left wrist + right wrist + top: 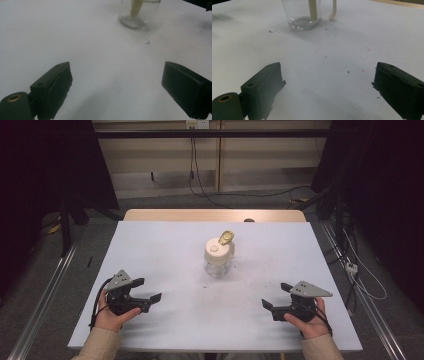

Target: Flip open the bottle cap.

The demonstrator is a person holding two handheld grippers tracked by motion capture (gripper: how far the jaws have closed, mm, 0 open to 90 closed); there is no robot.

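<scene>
A clear glass bottle (pixel 218 257) with a cream lid and a raised gold-coloured flip cap stands upright at the middle of the white table (pixel 165 245). Its glass base (pixel 138 13) with a cream straw inside shows at the top of the left gripper view, and likewise its base (pixel 303 15) in the right gripper view. My left gripper (pixel 148 290) rests open near the front left, well short of the bottle. At the front right my right gripper (pixel 276 295) is open too, with nothing between its jaws.
Small dark crumbs (pixel 147 42) lie on the table in front of the bottle. The table's wooden far edge (pixel 215 215) shows beyond the white cover. Cables (pixel 200 180) run over the floor behind, and metal rails (pixel 45 290) flank the table.
</scene>
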